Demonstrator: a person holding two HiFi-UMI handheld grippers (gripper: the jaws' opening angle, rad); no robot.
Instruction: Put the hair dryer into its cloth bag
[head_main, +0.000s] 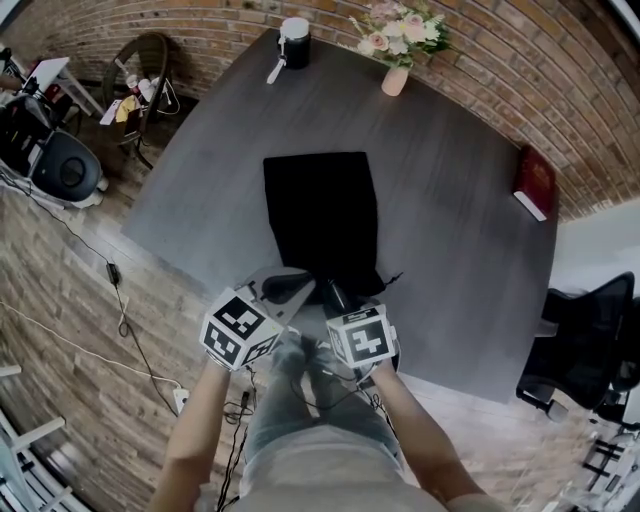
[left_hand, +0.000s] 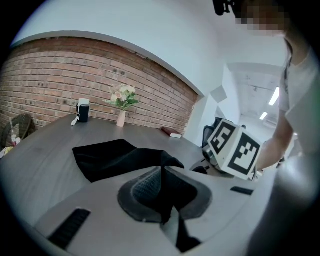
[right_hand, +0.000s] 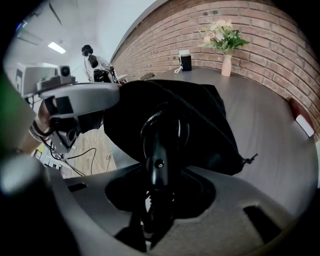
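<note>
Left gripper view: left tool (left_hand: 163, 200) pinches cloth bag (left_hand: 112, 157) | right gripper view: right tool (right_hand: 157, 200) clamps hair dryer (right_hand: 158, 147)

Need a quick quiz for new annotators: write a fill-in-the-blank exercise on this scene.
1. The left gripper is shut on an edge of the cloth bag, whose colour is ____.
2. The right gripper grips the hair dryer by its ____.
3. Beyond the bag, a vase on the table holds ____.
Missing words: black; handle; flowers.
</note>
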